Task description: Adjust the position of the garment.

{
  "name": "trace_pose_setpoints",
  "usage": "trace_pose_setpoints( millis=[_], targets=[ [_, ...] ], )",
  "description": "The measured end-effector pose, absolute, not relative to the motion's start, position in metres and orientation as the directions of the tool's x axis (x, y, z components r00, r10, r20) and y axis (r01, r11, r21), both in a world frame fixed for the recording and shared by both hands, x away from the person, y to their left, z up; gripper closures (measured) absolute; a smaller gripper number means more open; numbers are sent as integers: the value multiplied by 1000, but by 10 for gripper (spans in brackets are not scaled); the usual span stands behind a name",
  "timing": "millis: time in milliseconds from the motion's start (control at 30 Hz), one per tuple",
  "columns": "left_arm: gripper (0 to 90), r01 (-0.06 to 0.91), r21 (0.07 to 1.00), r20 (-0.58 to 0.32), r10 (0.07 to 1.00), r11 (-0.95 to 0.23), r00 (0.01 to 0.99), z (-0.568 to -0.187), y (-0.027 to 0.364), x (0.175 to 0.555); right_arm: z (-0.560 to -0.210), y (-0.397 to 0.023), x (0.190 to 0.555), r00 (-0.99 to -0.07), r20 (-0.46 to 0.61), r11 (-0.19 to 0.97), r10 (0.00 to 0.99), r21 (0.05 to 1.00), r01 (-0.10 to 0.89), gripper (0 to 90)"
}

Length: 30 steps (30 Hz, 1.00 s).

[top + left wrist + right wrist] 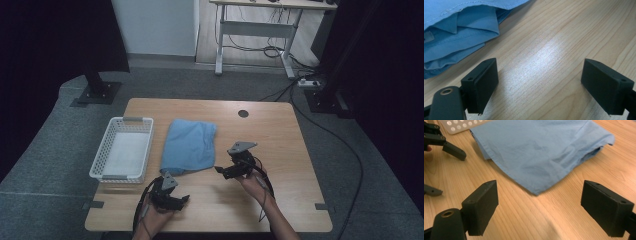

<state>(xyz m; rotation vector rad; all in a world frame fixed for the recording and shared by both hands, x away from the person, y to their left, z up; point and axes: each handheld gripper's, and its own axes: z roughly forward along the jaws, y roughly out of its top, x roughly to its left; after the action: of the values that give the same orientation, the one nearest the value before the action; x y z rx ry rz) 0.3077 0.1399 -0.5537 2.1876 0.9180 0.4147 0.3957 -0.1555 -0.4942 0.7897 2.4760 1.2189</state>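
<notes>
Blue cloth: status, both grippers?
Left gripper open, empty. Right gripper open, empty, near the cloth edge. Blue cloth folded on table, beside white basket. Nothing in the way.

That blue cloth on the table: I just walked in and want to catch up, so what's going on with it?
A person holds a gripper in each hand near the folded blue cloth on the wooden table. The right gripper and the left gripper both have open jaws holding nothing, just short of the cloth's near edge. A white basket sits empty beside the cloth.
</notes>
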Motion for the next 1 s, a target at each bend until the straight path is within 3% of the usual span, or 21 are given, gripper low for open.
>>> trace_pose_setpoints(
  millis=[1000],
  targets=[
    [139, 488, 723, 18, 719, -490, 695, -554, 140, 308, -501, -253, 348, -725, -4, 439, 688, 798, 412, 143]
  ],
)
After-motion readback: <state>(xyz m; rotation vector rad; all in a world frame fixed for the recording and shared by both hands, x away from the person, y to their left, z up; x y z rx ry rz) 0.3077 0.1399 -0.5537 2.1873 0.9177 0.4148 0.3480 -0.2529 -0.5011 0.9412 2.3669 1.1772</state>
